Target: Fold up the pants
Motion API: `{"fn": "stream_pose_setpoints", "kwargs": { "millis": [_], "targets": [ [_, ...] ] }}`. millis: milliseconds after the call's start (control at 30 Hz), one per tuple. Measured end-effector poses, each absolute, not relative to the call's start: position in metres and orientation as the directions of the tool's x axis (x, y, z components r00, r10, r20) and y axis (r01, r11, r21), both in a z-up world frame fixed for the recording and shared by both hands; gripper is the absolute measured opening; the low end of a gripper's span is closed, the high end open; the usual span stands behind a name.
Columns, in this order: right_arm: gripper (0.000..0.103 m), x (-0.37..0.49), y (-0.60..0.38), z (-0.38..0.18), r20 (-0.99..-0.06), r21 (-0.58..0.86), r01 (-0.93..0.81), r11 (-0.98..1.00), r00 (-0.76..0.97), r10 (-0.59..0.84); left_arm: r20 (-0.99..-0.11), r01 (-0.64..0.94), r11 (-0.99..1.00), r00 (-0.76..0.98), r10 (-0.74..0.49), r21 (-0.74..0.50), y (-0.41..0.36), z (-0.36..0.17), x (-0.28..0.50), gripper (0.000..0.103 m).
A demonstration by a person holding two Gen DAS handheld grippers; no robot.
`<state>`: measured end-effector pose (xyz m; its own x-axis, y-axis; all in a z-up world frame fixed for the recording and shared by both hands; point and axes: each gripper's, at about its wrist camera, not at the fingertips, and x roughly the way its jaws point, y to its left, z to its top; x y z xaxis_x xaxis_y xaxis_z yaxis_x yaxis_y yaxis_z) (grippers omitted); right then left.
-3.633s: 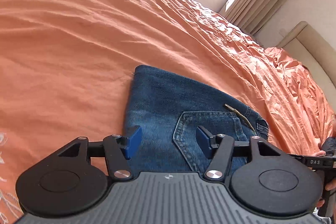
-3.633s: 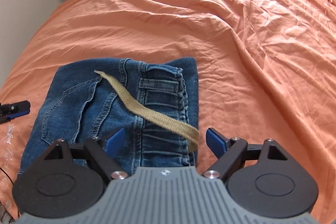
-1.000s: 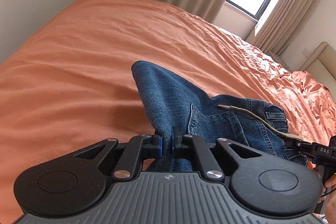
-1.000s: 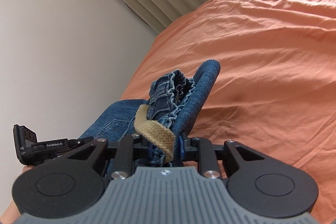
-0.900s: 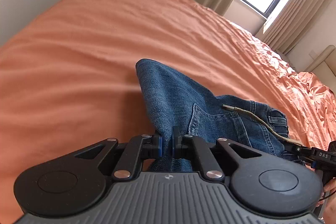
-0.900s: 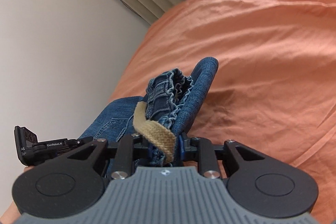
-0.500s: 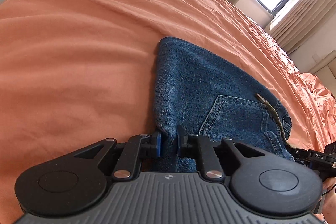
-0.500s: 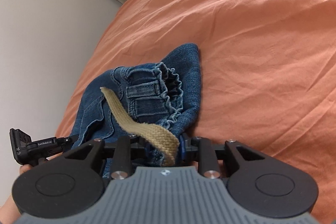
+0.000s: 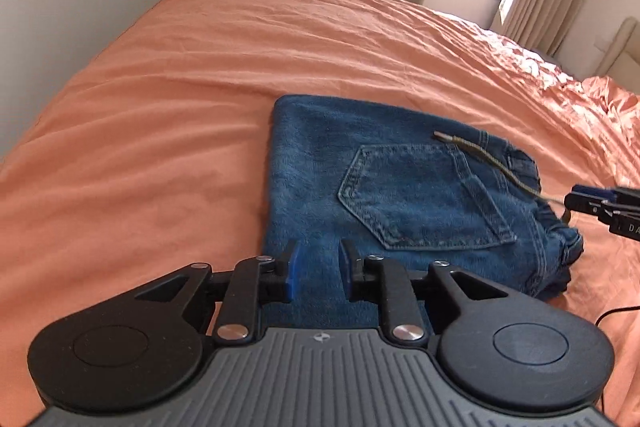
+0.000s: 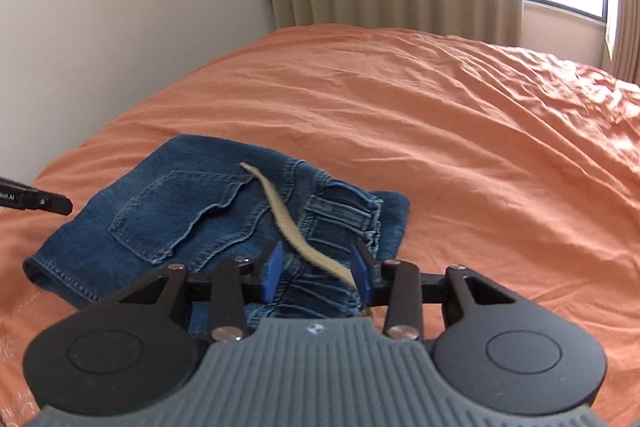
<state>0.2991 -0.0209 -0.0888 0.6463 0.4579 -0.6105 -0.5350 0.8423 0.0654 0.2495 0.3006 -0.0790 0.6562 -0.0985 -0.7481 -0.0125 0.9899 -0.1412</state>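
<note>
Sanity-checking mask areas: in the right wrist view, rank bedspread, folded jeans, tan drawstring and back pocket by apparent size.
Largest to smallest:
1. orange bedspread, which fills most of the frame
2. folded jeans
3. back pocket
4. tan drawstring

The drawstring's near end sits close to the camera and runs behind the right tongs, so its size is uncertain.

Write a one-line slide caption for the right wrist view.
Right gripper opening over the elastic waistband of folded jeans on an orange bedsheet, tan drawstring between its pads.

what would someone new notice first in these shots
The folded blue jeans lie flat on the orange bedspread, back pocket up, a tan drawstring trailing across them. The right gripper is opening over the gathered waistband; the left gripper stands apart above the near edge.
</note>
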Motion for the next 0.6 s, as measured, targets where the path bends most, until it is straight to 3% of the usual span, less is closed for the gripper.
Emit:
{"fn": "stream_pose_setpoints", "kwargs": {
  "millis": [300,500,600],
  "targets": [
    [0.033,0.310,-0.003,-0.146,-0.697,0.026,-0.550,0.835,0.589,0.409,-0.827,-0.016,0.998,0.561,-0.035,-0.053,0.298,-0.125,0.254,0.014],
    [0.034,0.316,0.001,-0.134,-0.736,0.029,-0.530,0.848,0.563,0.377,-0.858,-0.024,1.000,0.513,0.026,0.015,0.285,-0.115,0.265,0.014],
    [0.039,0.310,0.000,-0.115,-0.728,0.019,-0.519,0.855,0.579,0.368,-0.836,-0.034,0.999,0.548,0.046,0.032,0.279,-0.090,0.254,0.017]
  ]
}}
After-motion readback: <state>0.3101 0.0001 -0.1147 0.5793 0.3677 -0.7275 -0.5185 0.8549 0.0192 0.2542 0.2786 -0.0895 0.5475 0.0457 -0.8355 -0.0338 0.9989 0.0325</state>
